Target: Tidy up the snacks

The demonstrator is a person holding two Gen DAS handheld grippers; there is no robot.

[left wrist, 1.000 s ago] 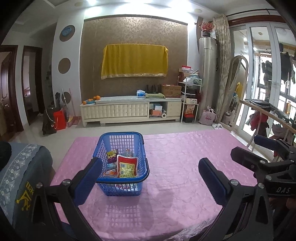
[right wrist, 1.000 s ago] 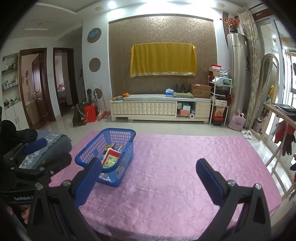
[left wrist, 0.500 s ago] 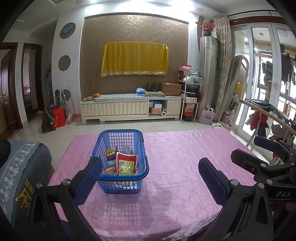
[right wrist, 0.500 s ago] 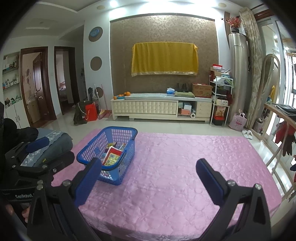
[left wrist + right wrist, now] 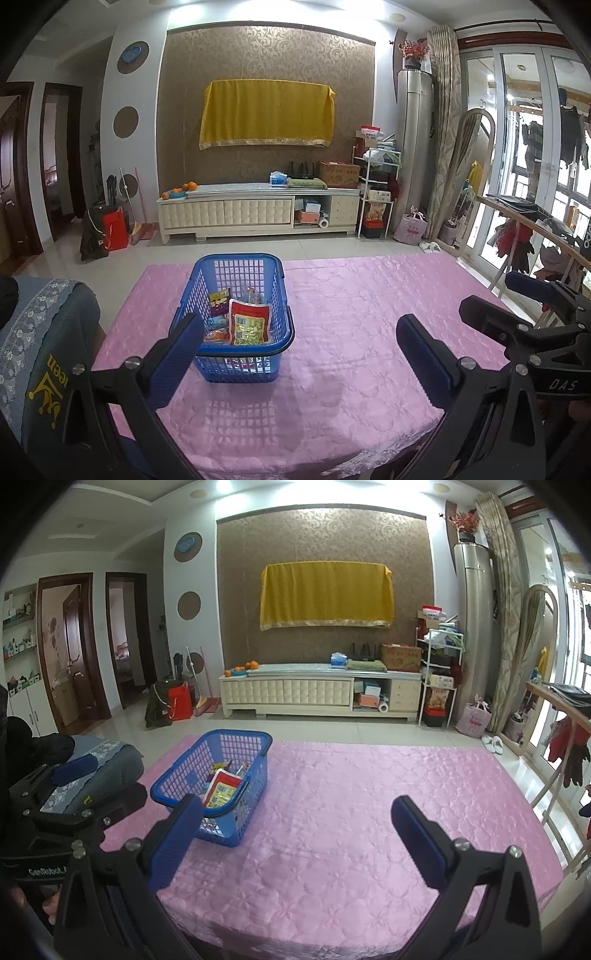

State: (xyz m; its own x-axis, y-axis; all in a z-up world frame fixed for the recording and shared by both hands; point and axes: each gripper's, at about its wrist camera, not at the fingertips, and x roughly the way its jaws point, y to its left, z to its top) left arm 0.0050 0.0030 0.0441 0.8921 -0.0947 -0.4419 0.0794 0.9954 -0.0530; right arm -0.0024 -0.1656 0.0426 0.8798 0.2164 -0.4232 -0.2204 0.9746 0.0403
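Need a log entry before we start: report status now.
Left gripper open, empty. Right gripper open, empty. Blue plastic mesh basket on pink quilted tablecloth, snack packets inside. Path unobstructed.

lower snack packets (image 5: 218, 334) hidden, labels unreadable

Pink quilted tablecloth (image 5: 351, 332); yellow cloth (image 5: 266, 114) above cream cabinet (image 5: 255, 218).

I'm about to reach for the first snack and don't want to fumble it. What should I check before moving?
1. Left hand-held gripper open, holding nothing: ok.
2. Right hand-held gripper open, holding nothing: ok.
3. Blue basket upright on the pink tablecloth: ok.
4. Red-and-yellow packet on top, reachable from above: ok.
5. Handle folded down at the rim, not across the opening: ok.
6. Number of snacks underneath: cannot tell.
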